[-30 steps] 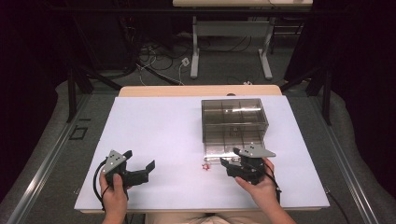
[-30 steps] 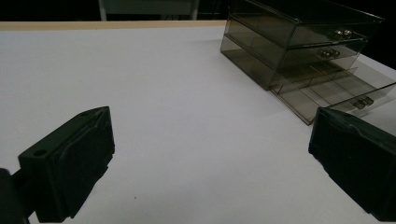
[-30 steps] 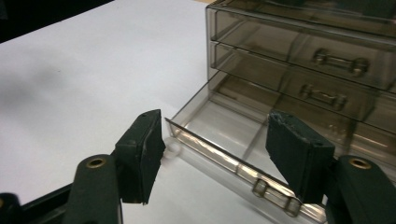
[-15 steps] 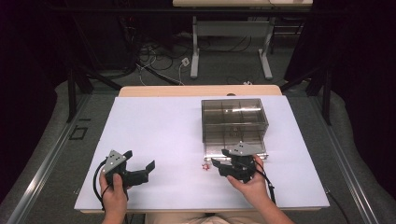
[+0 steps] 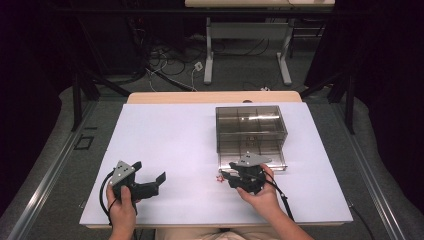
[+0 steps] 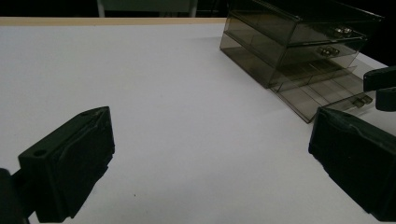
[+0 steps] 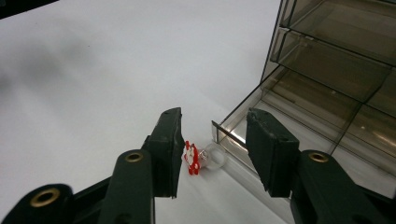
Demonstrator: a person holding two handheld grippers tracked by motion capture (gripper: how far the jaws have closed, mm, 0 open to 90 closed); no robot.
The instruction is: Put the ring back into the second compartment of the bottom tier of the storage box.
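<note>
A: Start nearest. Where do the right gripper [image 7: 212, 140] jaws stand?

B: Apart, with a clear gap, low over the table [image 5: 165, 145]. In the right gripper view a small ring [image 7: 212, 156] with a red charm on it lies on the white surface between them, close to the left jaw's inner face. The red end looks to be touching or just beside that jaw; I cannot tell which.

A: And its long axis?

B: Roughly across the gap, red charm toward the left jaw, clear loop toward the right one. My guess is the jaws need to shift slightly toward the charm side so the ring sits centred before they come together.

A: What is just past it?

B: The front corner of the open bottom drawer [image 7: 289, 140] of a smoky clear drawer box [image 5: 250, 127]. The ring lies outside the drawer, just beside that corner, so the right jaw has little room there.

A: Which hand is nearer?

B: The right one by far. In the high view the right gripper [image 5: 227, 176] reaches toward the ring [image 5: 219, 177], while the left gripper [image 5: 150, 181] rests well apart near the table's front left, jaws wide open and holding nothing.
</note>
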